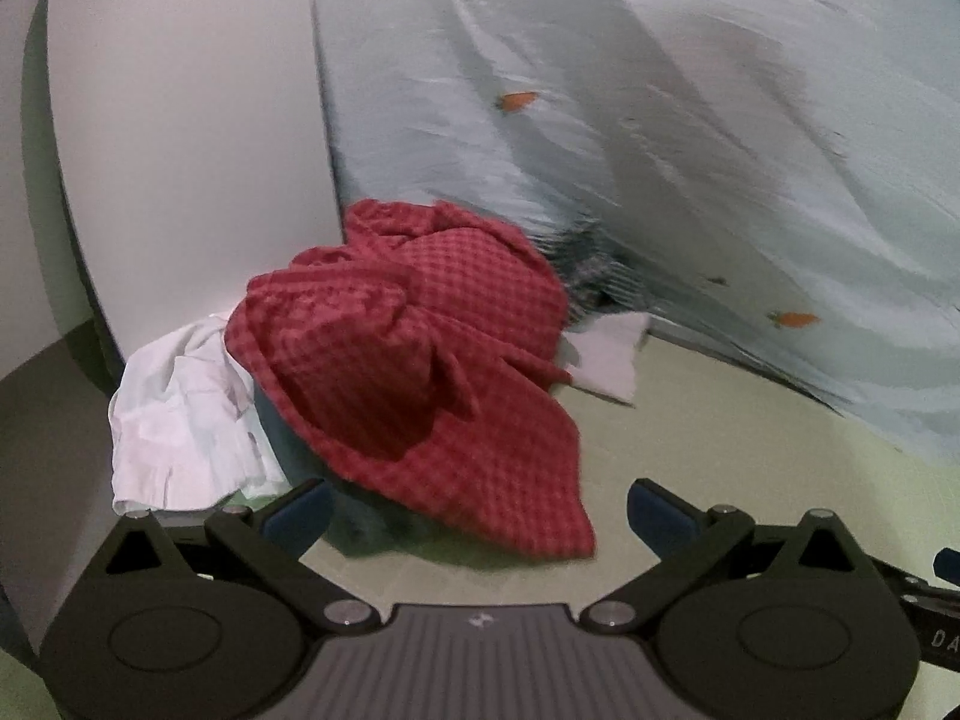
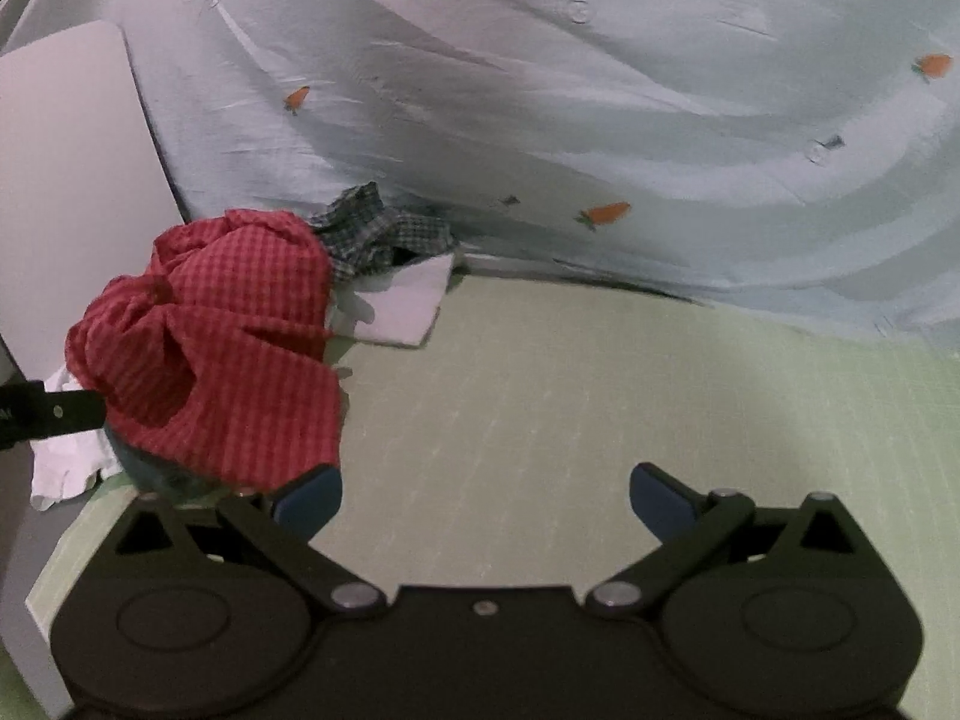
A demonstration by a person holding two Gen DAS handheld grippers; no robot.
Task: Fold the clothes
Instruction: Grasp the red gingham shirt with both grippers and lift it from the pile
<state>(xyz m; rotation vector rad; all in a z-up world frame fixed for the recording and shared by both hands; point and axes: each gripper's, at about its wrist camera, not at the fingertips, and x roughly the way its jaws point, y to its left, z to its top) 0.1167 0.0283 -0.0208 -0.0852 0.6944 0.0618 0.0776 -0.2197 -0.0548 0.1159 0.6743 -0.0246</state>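
Note:
A crumpled red checked cloth [image 1: 414, 354] lies on top of a pile on the pale green mat [image 1: 720, 450]; it also shows in the right wrist view [image 2: 222, 348]. Under it are a white garment [image 1: 180, 414], something dark blue [image 1: 360, 516] and a dark checked cloth [image 2: 378, 234]. A folded white piece [image 2: 408, 306] lies behind the pile. My left gripper [image 1: 480, 516] is open and empty, just in front of the red cloth's near edge. My right gripper [image 2: 486, 498] is open and empty over bare mat, to the right of the pile.
A pale blue sheet with orange carrot prints [image 2: 600, 120] hangs behind the mat. A white panel [image 1: 180, 150] stands at the left. The mat's left edge [image 2: 42, 600] drops off. Part of the left gripper [image 2: 48, 414] shows at the right view's left edge.

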